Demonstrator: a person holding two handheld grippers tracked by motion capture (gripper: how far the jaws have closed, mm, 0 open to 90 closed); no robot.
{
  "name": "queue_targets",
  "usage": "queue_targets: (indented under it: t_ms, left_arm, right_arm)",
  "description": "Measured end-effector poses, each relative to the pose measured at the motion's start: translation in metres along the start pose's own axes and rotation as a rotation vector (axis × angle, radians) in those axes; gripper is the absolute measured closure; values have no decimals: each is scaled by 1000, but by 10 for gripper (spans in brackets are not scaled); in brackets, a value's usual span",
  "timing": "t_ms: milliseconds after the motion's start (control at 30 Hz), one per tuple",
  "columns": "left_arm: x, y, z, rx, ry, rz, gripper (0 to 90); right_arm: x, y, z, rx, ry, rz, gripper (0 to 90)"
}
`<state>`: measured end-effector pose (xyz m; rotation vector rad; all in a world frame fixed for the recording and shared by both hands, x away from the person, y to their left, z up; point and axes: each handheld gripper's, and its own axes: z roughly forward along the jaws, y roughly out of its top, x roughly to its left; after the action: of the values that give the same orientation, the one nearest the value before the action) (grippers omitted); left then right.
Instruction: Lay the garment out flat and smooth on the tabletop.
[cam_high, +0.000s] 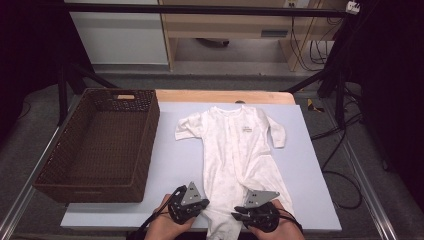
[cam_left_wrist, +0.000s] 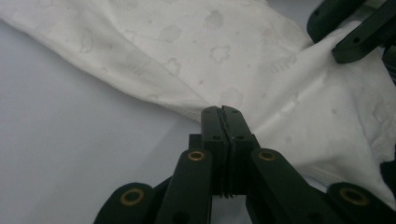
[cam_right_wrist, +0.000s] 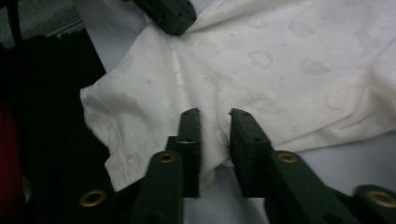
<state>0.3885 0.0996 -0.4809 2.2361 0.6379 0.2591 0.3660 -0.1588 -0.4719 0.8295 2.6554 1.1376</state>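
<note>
The surface carries a pale mat, with a wicker basket at its left, apart from the garment and probably waiting to receive it. A white romper lies flat and face up in the middle, sleeves spread and legs toward the person, a layout that suits folding. Both hands work at the leg ends. The left tongs are pressed closed at the cloth's edge; whether fabric sits between them I cannot tell. The right tongs stand parted over the other leg's hem, apparently ready to pinch it.
</note>
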Motion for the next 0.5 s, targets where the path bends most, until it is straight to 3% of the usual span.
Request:
queue_targets:
  t_ms: [67,167,300,400,500]
  left_arm:
    - [1,-1,1,-8,4,-7,890]
    - [2,-1,1,-15,6,-12,890]
    - [2,-2,2,-20,8,-8,889]
    - [2,-2,2,-26,9,-11,889]
    - [2,-3,2,-29,9,-14,889]
  right_arm:
    - [-2,3,-4,-39,-26,15,588]
    - [-9,9,-15,-98,-72,44,542]
    - [-23,14,-30,-147,-181,76,513]
    - [-34,13,-31,-97,-303,73,503]
    - [-43,8,-24,-41,-329,79,493]
